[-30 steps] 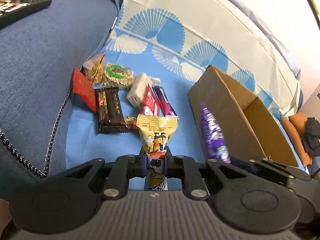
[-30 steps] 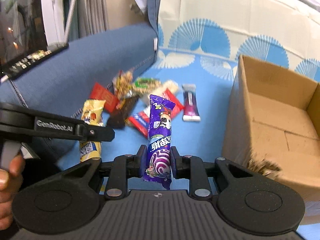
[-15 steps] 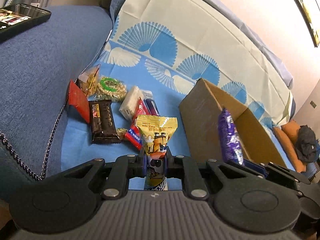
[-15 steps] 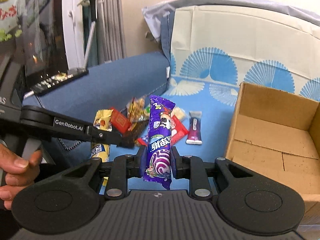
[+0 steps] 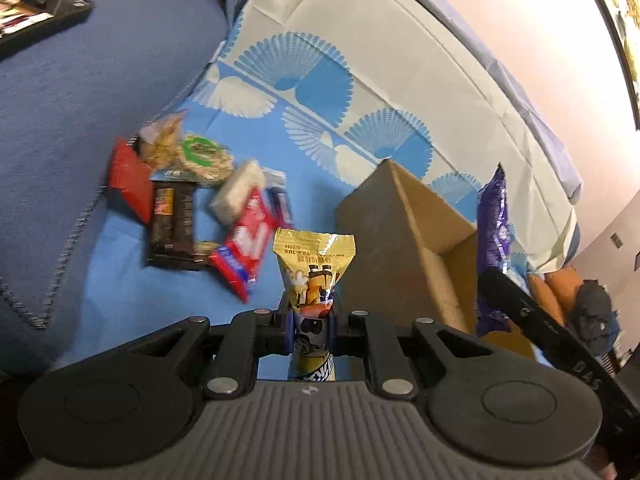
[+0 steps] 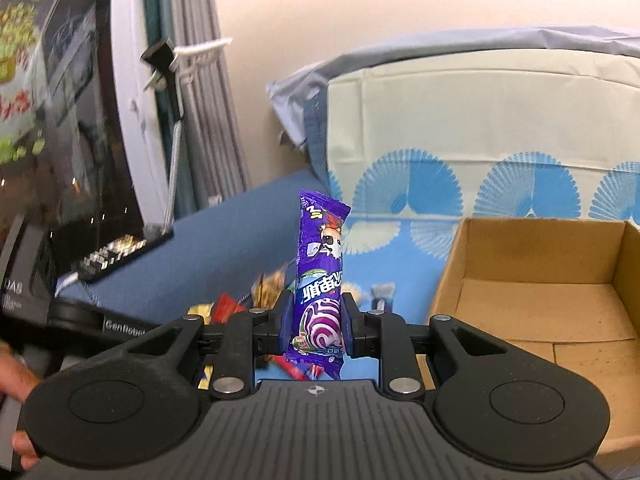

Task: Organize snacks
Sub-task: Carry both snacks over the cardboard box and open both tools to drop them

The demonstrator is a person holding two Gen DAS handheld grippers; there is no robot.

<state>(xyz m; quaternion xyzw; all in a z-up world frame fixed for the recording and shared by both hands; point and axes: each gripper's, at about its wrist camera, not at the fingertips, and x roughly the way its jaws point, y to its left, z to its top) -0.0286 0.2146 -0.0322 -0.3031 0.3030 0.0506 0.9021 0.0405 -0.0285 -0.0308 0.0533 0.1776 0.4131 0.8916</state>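
Note:
My left gripper (image 5: 310, 320) is shut on a yellow snack packet (image 5: 312, 264) that stands upright above the blue cloth (image 5: 116, 280). My right gripper (image 6: 314, 322) is shut on a purple candy packet (image 6: 322, 264), held upright to the left of the open cardboard box (image 6: 536, 276). In the left wrist view the purple candy packet (image 5: 494, 248) hangs over the cardboard box (image 5: 404, 248) at the right. A heap of snacks lies on the cloth to the left: a red packet (image 5: 130, 184), a dark chocolate bar (image 5: 172, 220), a red-and-blue bar (image 5: 246, 248), a white bar (image 5: 238, 194) and a nut packet (image 5: 204, 158).
A blue sofa cushion (image 5: 80, 92) rises left of the cloth, with a dark remote (image 5: 36, 18) on it. A patterned cover (image 5: 380, 80) drapes the backrest. A person's hand (image 6: 16, 376) holds the left gripper's handle (image 6: 100, 320). Orange cushions and dark clothing (image 5: 592, 308) lie far right.
Both grippers have risen with their packets still held. The right one has swung towards the box, so the purple packet now hangs over it in the left wrist view.

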